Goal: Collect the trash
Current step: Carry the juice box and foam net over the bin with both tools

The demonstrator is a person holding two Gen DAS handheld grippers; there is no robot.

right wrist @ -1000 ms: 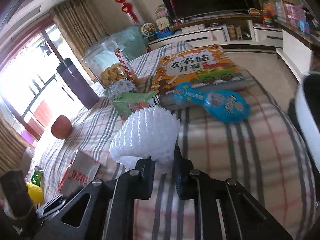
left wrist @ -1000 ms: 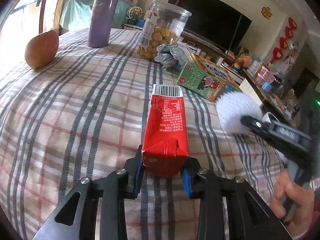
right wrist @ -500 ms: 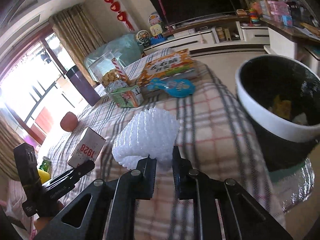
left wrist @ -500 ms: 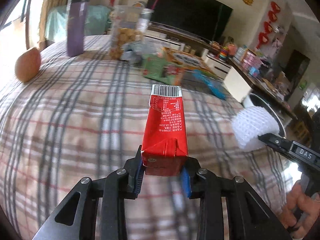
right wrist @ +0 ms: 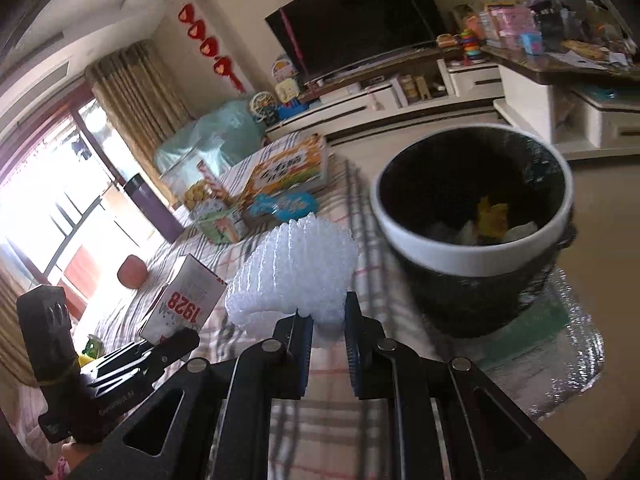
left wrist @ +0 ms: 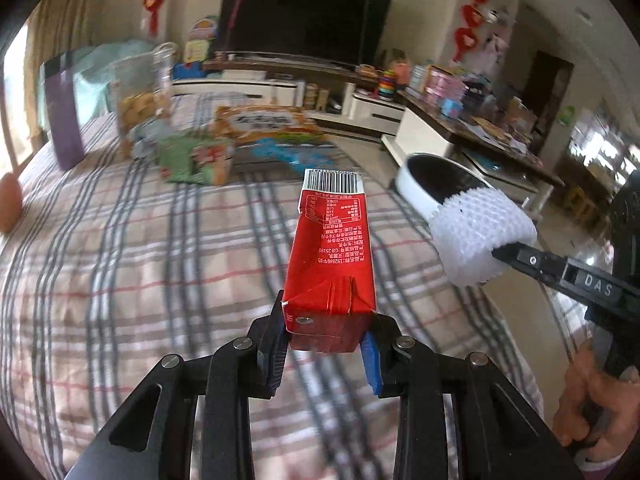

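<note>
The left hand-held gripper (left wrist: 326,344) is clenched on the folded end of a red drink carton with a barcode panel (left wrist: 332,252), held above the plaid-covered tabletop (left wrist: 120,260). The right hand-held gripper (right wrist: 325,332) pinches a white foam mesh fruit sleeve (right wrist: 294,276) near the tabletop's edge, just beside the black waste bin with a white rim (right wrist: 472,256) on the floor beyond that edge.

To do this step well, I judge each piece should be carried fully over the bin's mouth before the jaws loosen; the light foam could cling to a pad or drift aside.

The bin's base is cut off in the left view, its contents are indistinct scraps, and far tabletop items are motion-blurred.
</note>
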